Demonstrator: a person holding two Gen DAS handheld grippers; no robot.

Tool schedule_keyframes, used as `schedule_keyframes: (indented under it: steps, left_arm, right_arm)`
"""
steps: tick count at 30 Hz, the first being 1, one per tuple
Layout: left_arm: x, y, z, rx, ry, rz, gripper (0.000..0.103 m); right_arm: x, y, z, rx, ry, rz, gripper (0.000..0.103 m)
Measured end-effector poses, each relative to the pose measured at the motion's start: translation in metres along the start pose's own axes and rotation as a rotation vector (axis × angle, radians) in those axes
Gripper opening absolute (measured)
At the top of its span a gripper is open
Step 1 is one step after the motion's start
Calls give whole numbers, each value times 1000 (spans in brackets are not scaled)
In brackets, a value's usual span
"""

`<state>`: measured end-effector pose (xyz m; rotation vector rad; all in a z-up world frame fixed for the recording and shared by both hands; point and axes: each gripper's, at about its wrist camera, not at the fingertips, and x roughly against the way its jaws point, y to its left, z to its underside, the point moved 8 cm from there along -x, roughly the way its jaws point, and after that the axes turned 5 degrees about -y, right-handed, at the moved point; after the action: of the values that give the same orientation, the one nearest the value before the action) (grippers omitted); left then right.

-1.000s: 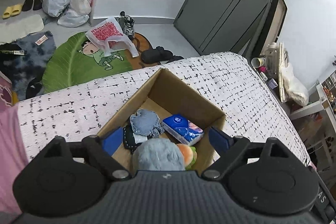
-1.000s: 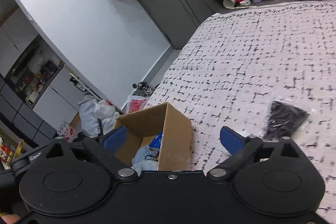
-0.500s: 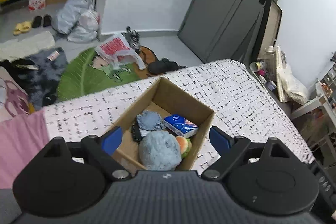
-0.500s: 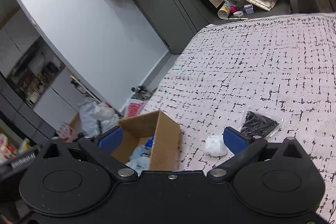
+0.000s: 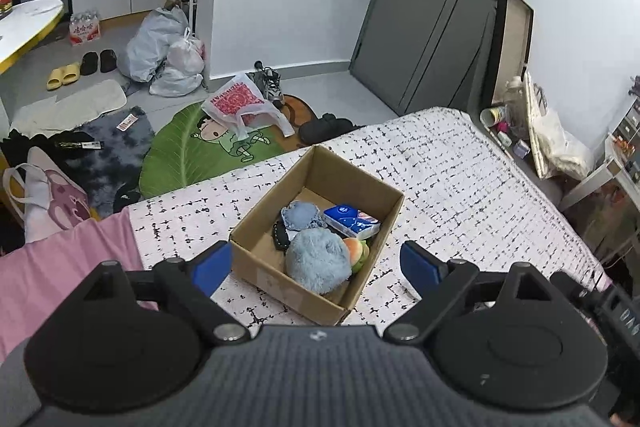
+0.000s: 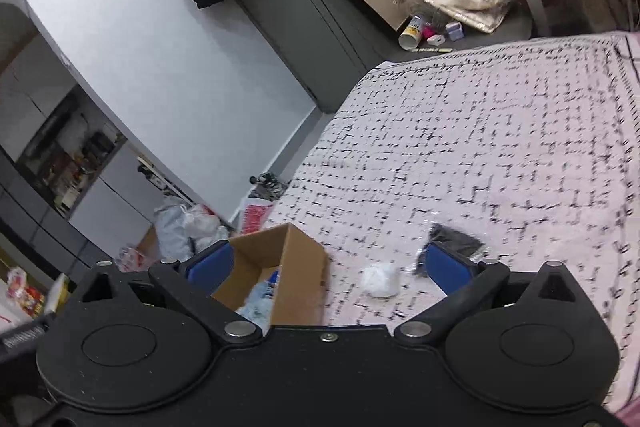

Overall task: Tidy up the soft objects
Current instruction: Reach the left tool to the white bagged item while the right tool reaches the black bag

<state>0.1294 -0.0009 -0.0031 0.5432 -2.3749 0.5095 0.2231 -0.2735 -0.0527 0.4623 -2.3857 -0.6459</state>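
An open cardboard box (image 5: 384, 195) stands on the black-and-white patterned bed (image 5: 460, 187). In it lie a fluffy blue plush (image 5: 316, 259), a denim piece (image 5: 300, 215), a blue tissue pack (image 5: 352, 222), an orange-green toy (image 5: 356, 250) and a dark item (image 5: 280, 237). My left gripper (image 5: 316, 265) is open and empty, held above the box's near side. My right gripper (image 6: 328, 263) is open and empty, high over the bed. The box (image 6: 296, 267) is below its left finger. A white soft wad (image 6: 380, 281) and a bagged black item (image 6: 456, 243) lie on the bed by its right finger.
A pink sheet (image 5: 60, 267) covers the bed's left end. The floor beyond holds a green leaf rug (image 5: 192, 151), bags (image 5: 164, 51), shoes and a red-white plastic bag (image 5: 240, 103). A grey door (image 5: 432, 27) and a cluttered side shelf (image 5: 540, 131) stand at the right.
Both grippers have risen and drawn back from the box, which looks smaller now. The white wad has come into the right wrist view. Both stay open.
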Motion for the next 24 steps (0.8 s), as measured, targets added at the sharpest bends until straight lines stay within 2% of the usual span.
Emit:
schedule_keyframes:
  steps: [5, 11, 16, 24]
  left_arm:
    - [20, 0, 2, -23, -23, -16, 94]
    - [37, -12, 6, -38, -40, 38, 94]
    - [38, -28, 17, -26, -40, 100, 94]
    - [23, -58, 38, -53, -21, 134, 94]
  right_arm:
    - [8, 0, 3, 14, 22, -8, 103]
    - [21, 2, 0, 53, 11, -8, 103]
    - [33, -7, 0, 46, 6, -16, 103]
    - [43, -28, -3, 38, 9, -2, 103]
